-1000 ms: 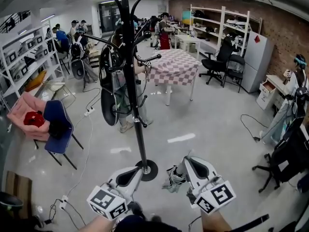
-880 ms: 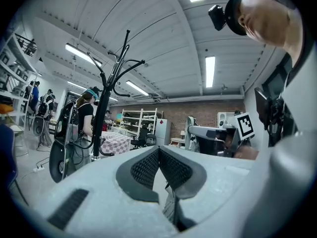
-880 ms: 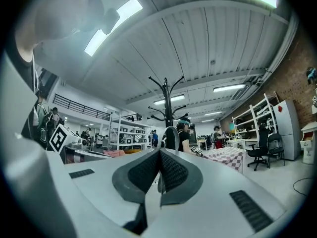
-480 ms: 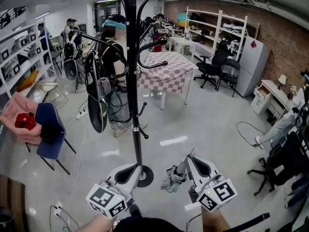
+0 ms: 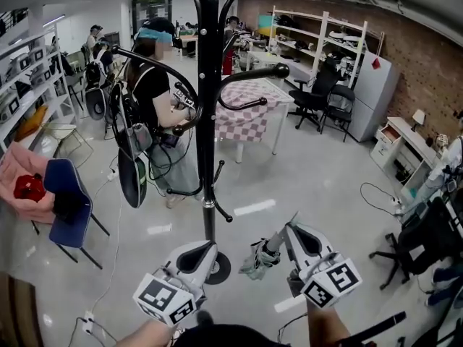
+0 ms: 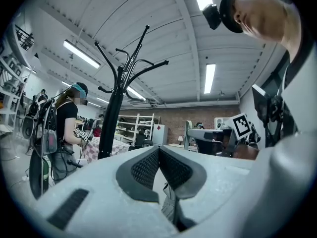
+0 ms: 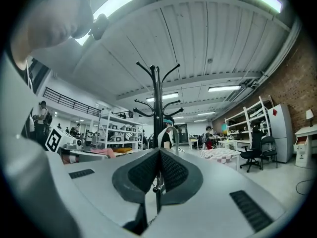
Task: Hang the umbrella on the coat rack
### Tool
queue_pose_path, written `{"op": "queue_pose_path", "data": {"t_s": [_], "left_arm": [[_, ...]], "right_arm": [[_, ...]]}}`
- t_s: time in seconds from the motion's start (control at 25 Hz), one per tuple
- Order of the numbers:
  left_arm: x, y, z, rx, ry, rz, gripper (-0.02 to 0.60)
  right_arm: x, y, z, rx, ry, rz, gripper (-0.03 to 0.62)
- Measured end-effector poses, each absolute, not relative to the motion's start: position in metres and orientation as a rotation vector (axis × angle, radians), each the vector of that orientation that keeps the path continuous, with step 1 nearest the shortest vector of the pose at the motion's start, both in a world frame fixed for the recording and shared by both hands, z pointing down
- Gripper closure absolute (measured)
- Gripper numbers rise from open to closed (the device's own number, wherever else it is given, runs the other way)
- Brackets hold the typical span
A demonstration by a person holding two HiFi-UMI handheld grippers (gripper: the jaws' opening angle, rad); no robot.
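Near the coat rack [image 5: 207, 121] base, approach step: right hand-held gripper [image 5: 289, 228] pinches folded umbrella [image 5: 257, 259], low, just right of pole; left hand-held gripper [image 5: 208, 247] pressed together, empty. Nxt: lift umbrella onto rack arm [image 5: 253, 73], w/ upward reach.

All views toward coat rack [image 5: 208, 121]

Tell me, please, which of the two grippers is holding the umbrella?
The right gripper: its jaws are shut on the umbrella, gripping its thin shaft, while the left gripper is shut on nothing.
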State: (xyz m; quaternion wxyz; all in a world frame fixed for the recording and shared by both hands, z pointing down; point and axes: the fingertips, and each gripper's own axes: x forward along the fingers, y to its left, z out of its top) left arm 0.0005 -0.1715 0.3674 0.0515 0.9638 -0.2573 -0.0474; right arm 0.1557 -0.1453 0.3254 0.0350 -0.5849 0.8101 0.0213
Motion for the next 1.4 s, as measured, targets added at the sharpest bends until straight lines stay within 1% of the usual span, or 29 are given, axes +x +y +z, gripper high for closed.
{"op": "queue_pose_path", "data": {"t_s": [0.4,0.64,1.16,1.4], "left_arm": [[-0.003,-0.206,0.352,2.985,-0.705,-0.209,0.571],[0.006,-0.22,0.349,2.995,-0.702,-0.214,0.571],[0.044,-0.264,0.337,2.966,-0.882,-0.206,0.571],[0.05,-0.282,0.328,2.954,-0.961,-0.215,0.571]], "right_arm": [[0.159,-0.19,0.313,-1.858,2.454,0.104,0.586],[0.169,-0.219,0.303,-1.834,2.463,0.122,0.586],[0.188,-0.281,0.275,-1.595,2.592,0.173,0.586],[0.19,-0.313,0.264,-1.504,2.645,0.185,0.586]]}}
